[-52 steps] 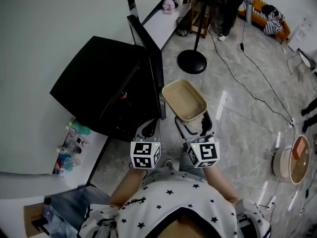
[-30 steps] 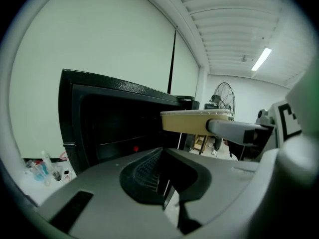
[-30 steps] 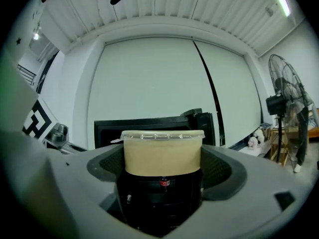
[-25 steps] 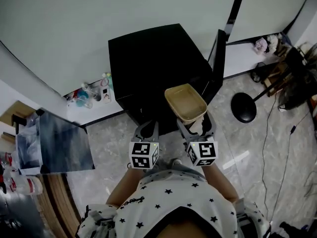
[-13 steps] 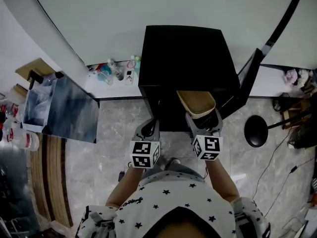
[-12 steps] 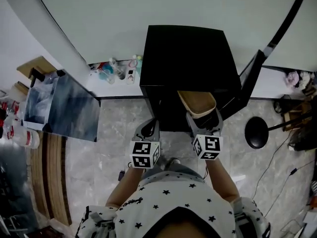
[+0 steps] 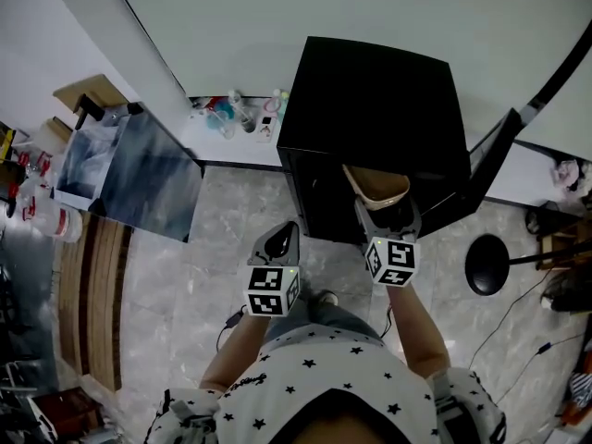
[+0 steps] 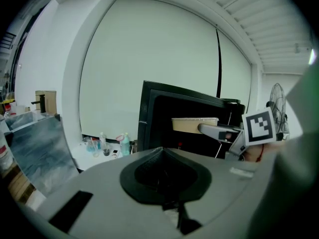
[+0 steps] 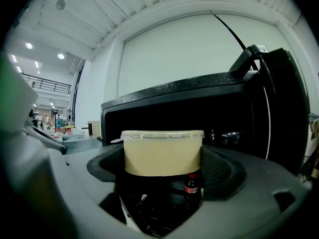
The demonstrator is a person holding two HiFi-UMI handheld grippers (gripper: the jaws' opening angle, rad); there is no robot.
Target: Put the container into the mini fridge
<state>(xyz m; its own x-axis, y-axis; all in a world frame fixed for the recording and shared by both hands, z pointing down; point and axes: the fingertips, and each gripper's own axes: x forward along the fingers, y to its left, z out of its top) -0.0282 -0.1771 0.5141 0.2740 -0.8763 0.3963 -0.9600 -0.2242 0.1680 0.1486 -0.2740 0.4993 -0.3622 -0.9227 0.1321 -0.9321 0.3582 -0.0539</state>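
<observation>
The beige lidded container (image 7: 377, 185) sits at the mouth of the black mini fridge (image 7: 370, 109), level, with its far end under the fridge's top edge. My right gripper (image 7: 388, 218) is shut on its near end. In the right gripper view the container (image 9: 162, 153) fills the gap between the jaws, with the dark fridge interior (image 9: 174, 101) behind it. The fridge door (image 7: 486, 169) stands open to the right. My left gripper (image 7: 277, 243) hangs lower left of the fridge opening, shut on nothing; its view shows the container (image 8: 194, 124) off to the right.
A cola bottle (image 9: 192, 185) stands inside the fridge below the container. Several small bottles (image 7: 236, 118) stand on a white ledge left of the fridge. A grey translucent box (image 7: 129, 174) is further left. A round black stand base (image 7: 487, 265) rests on the floor at right.
The person has turned to face the fridge. The right gripper has carried the container forward into the fridge opening. The left gripper has stayed back, shut.
</observation>
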